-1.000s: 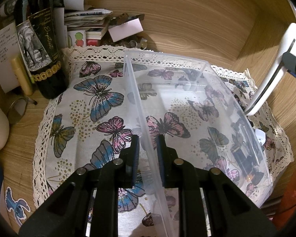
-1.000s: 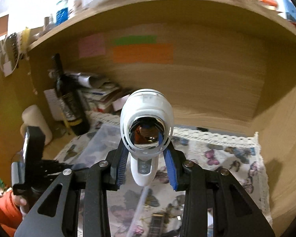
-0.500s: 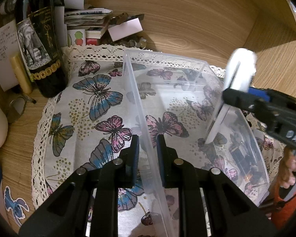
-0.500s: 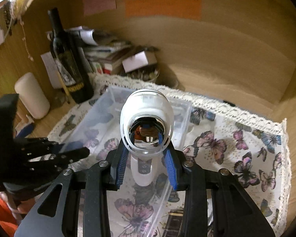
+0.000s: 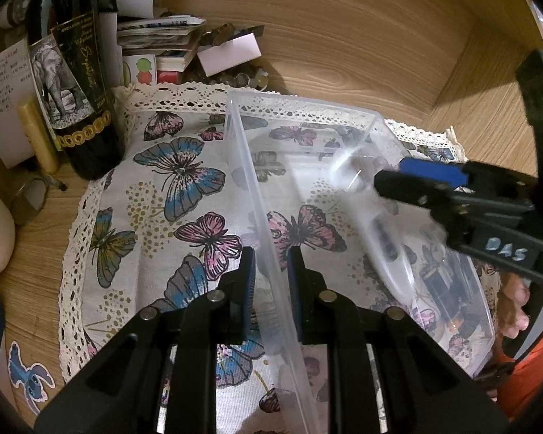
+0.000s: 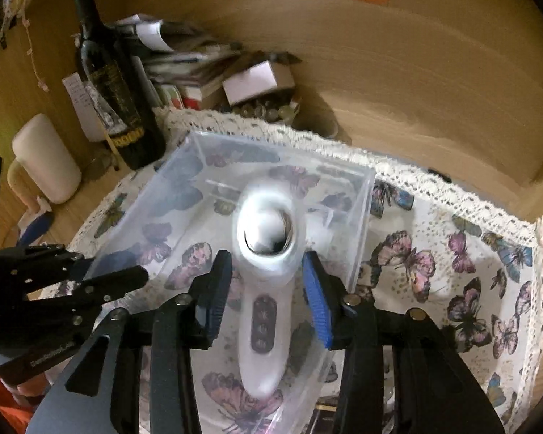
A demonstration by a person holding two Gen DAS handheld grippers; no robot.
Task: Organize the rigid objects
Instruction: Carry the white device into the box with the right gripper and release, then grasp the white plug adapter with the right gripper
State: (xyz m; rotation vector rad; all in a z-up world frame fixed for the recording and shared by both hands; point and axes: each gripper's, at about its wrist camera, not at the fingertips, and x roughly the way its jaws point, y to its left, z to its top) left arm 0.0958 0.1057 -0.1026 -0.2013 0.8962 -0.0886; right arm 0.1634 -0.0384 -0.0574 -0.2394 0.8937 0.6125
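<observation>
A wooden desk (image 5: 362,47) fills both views, and a white cloth with butterflies and a lace edge (image 5: 155,188) lies on it. In the middle of each view sits a clear plastic box (image 6: 278,159) on that cloth. A dark wine bottle (image 6: 116,83) stands in the upper left, near the box but not touching it.

The left gripper (image 5: 269,282) is at the bottom middle of its view. Its two fingers pinch the thin side wall of the box, one on each side.

The right gripper (image 6: 268,289) is at the bottom of its view, with its fingers spread apart. Between them, but not squeezed, is a white plastic handheld device with a round head and dark buttons (image 6: 266,282). It looks blurry and is inside the box, likely just let go.

So this step is dropping the device into the box. The next move looks like pulling the right gripper up and away without bumping the box wall.
</observation>
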